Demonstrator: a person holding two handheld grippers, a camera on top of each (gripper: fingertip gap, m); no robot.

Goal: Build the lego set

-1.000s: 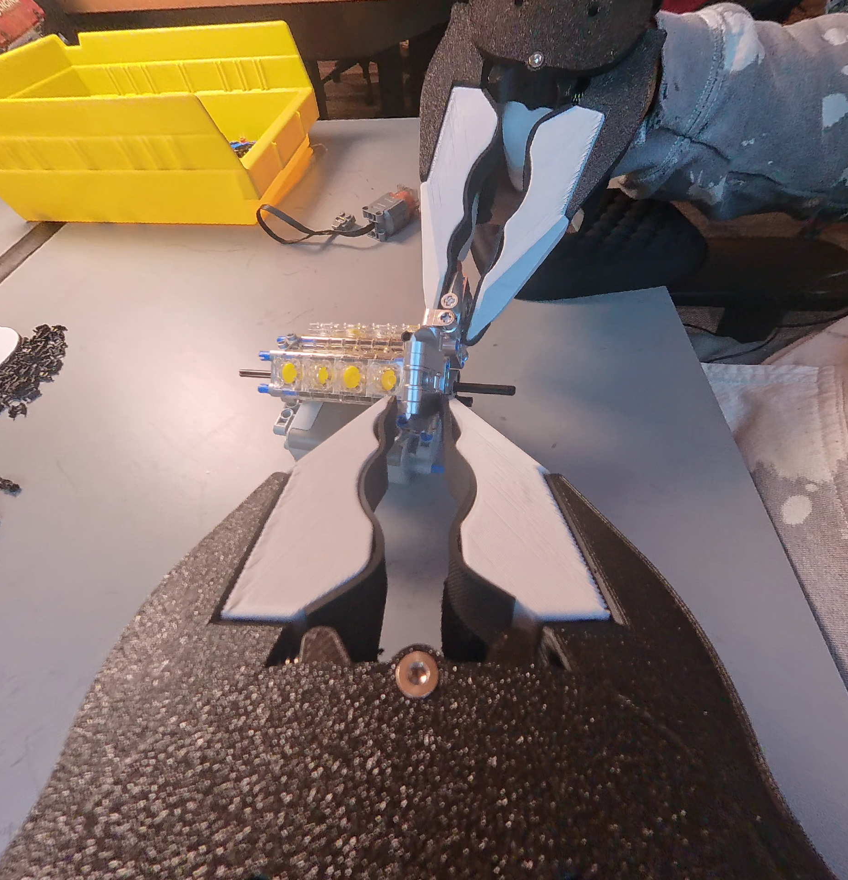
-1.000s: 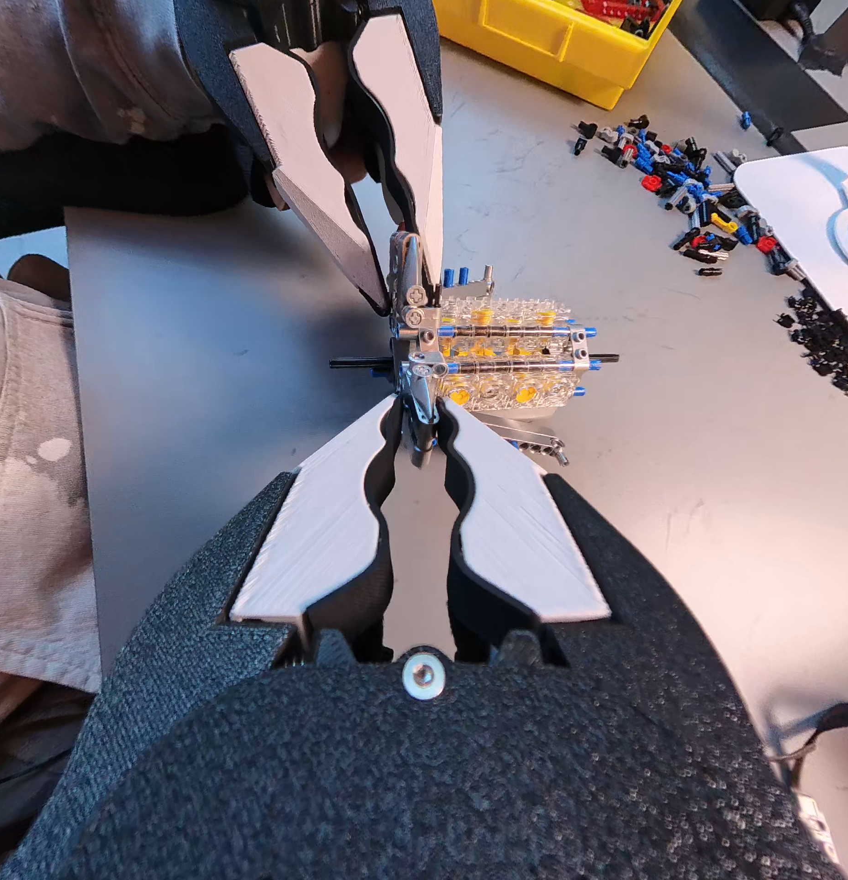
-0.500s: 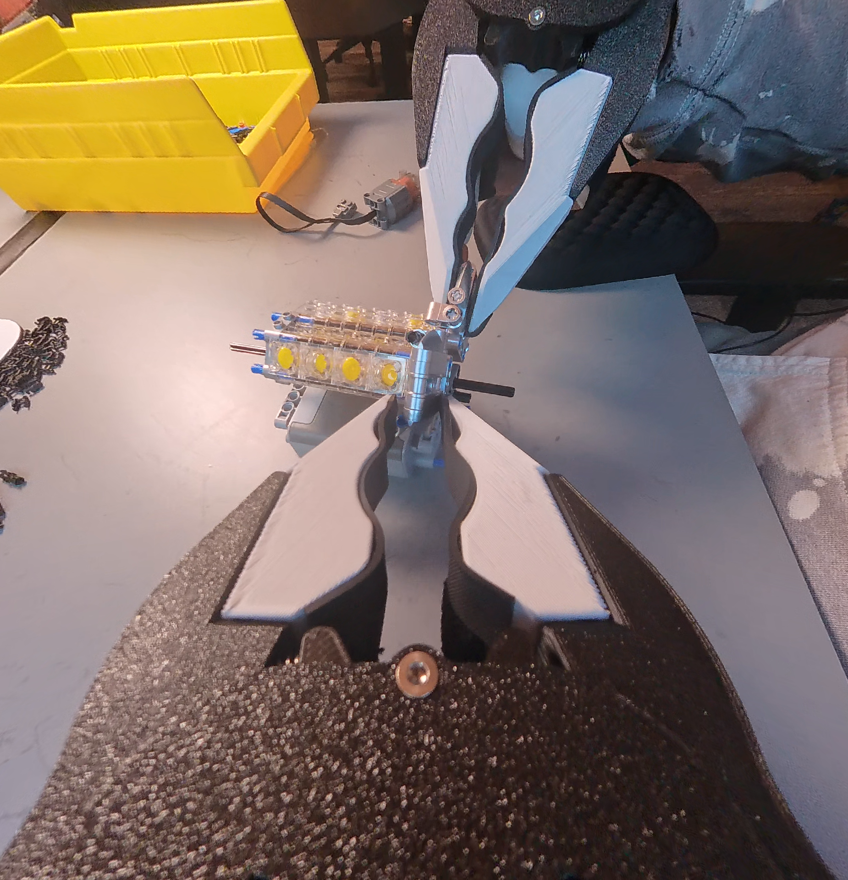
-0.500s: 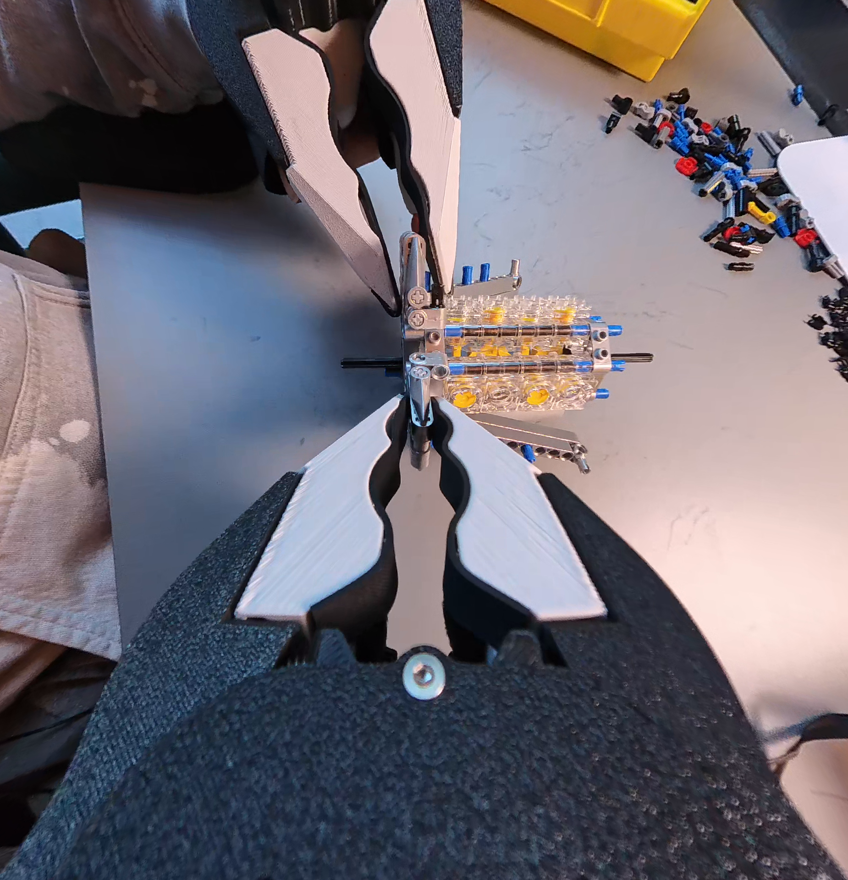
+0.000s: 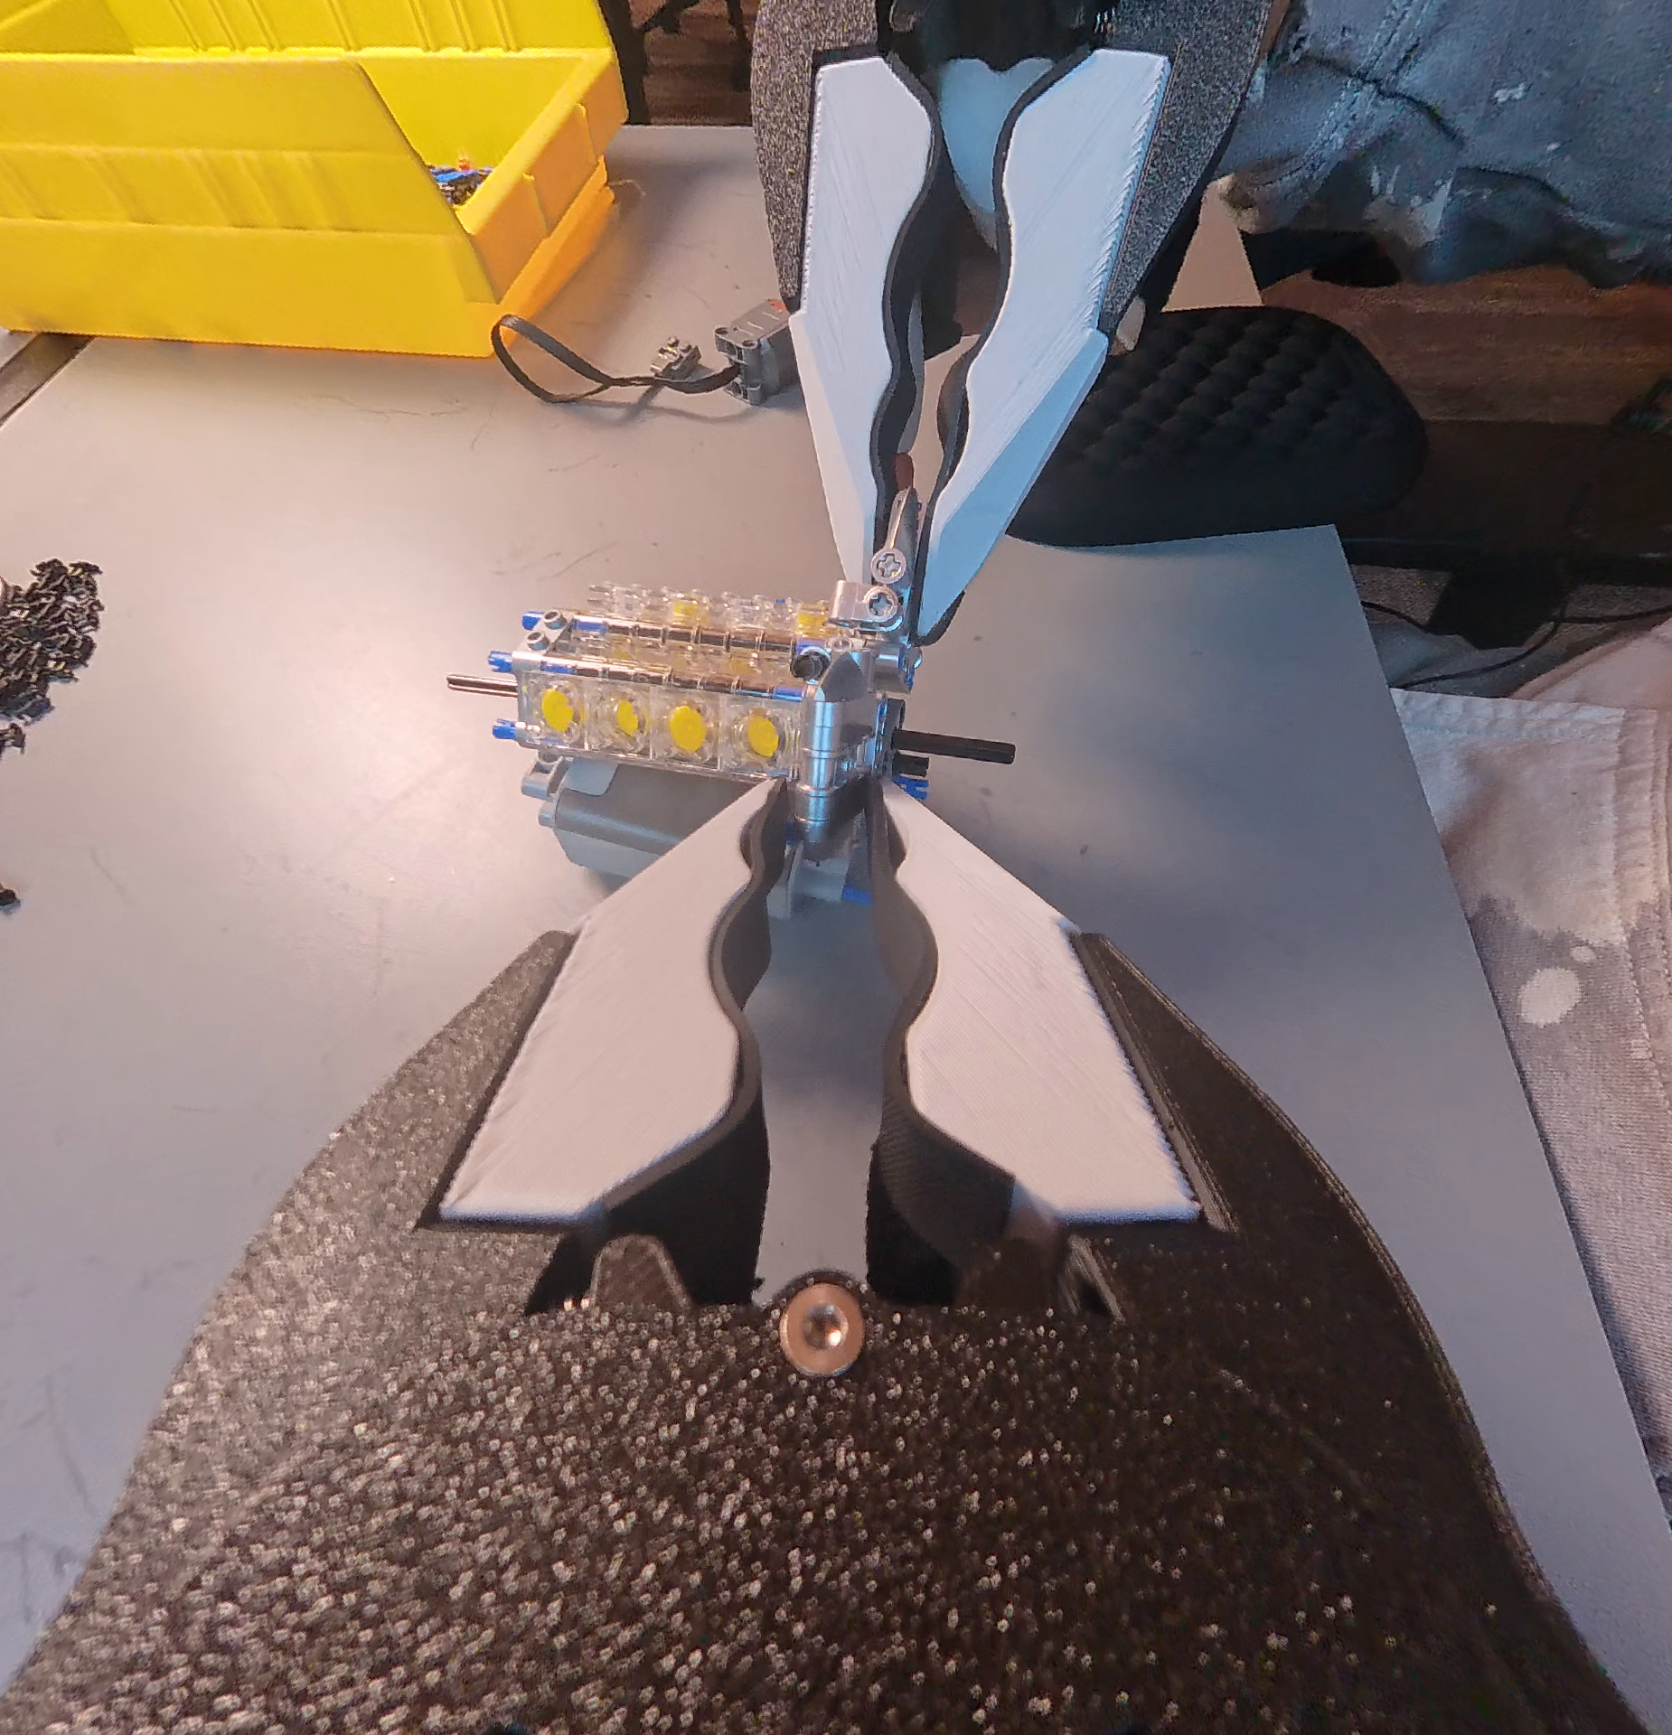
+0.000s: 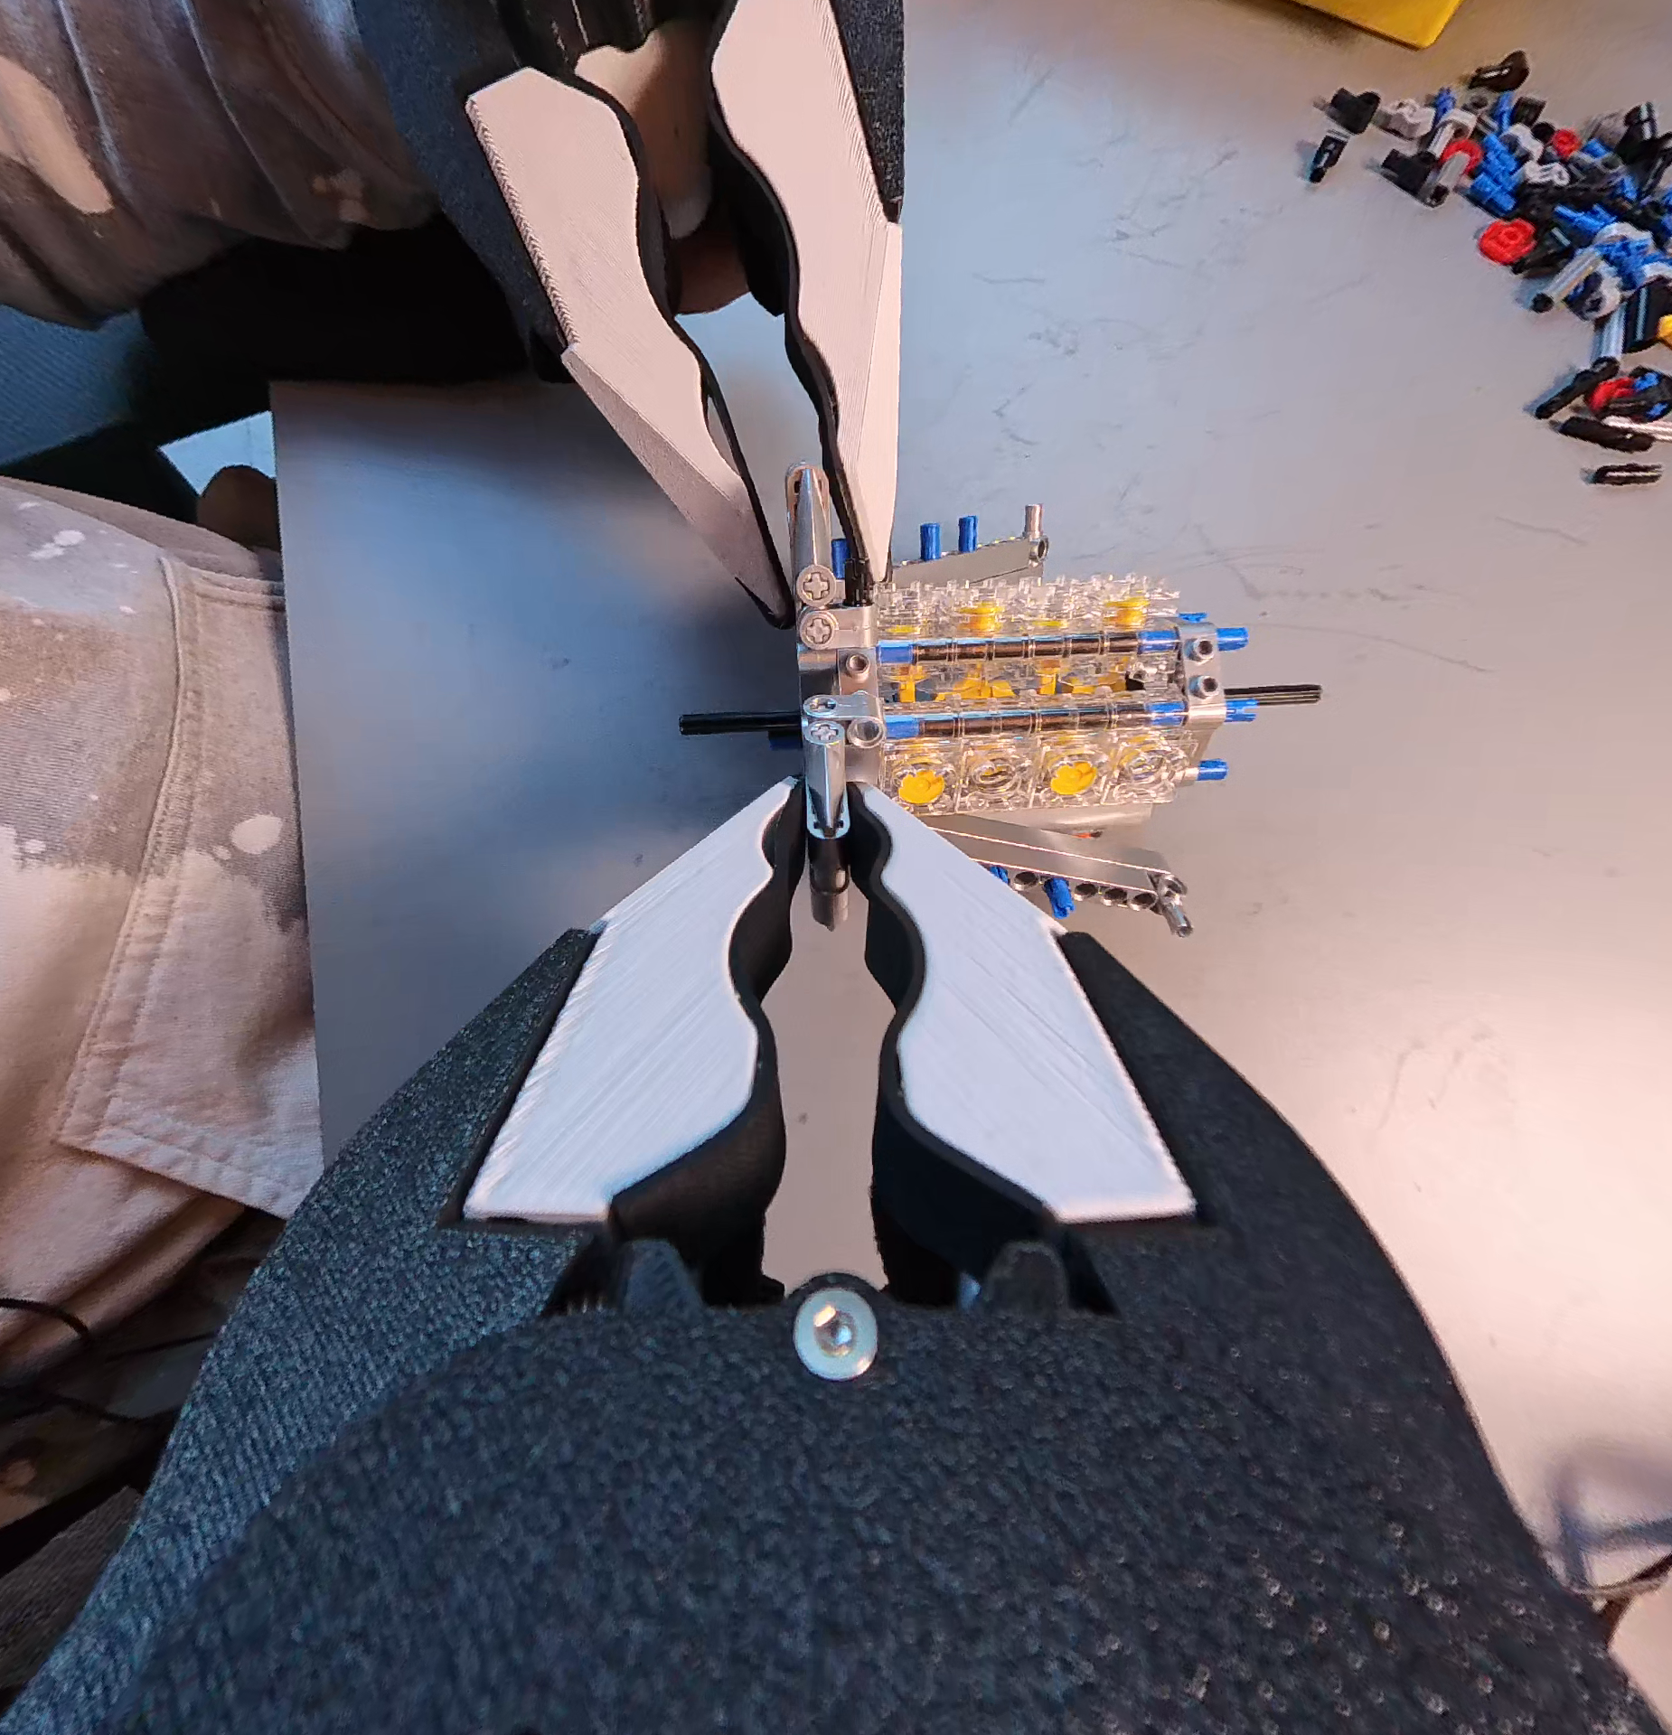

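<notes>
A small brick-built engine model (image 5: 663, 723) has clear cylinder blocks with yellow pistons, a grey frame, blue pins and a black axle through it. My left gripper (image 5: 828, 807) is shut on the grey upright beam at the model's near end. My right gripper (image 6: 825, 817) is shut on a grey beam at the same end of the model (image 6: 1020, 713), from the opposite side. Each gripper shows in the other's view, coming down from the top: the right one (image 5: 893, 582) and the left one (image 6: 818, 587). I cannot tell whether the model's base touches the grey table (image 5: 250, 563).
A yellow bin (image 5: 250, 188) stands at the back left. A small grey motor with a black cable (image 5: 748, 352) lies behind the model. A pile of small black parts (image 5: 43, 620) lies left, mixed coloured parts (image 6: 1565, 188) far right. The table edge (image 5: 1396, 798) borders a person's lap. My hands' fingertips stand some 5 centimetres from each other.
Both grippers keep their hold on the model's end. The views have shifted: the yellow bin has slid up and almost out of the right wrist view, and the model sits slightly higher in the left view.
</notes>
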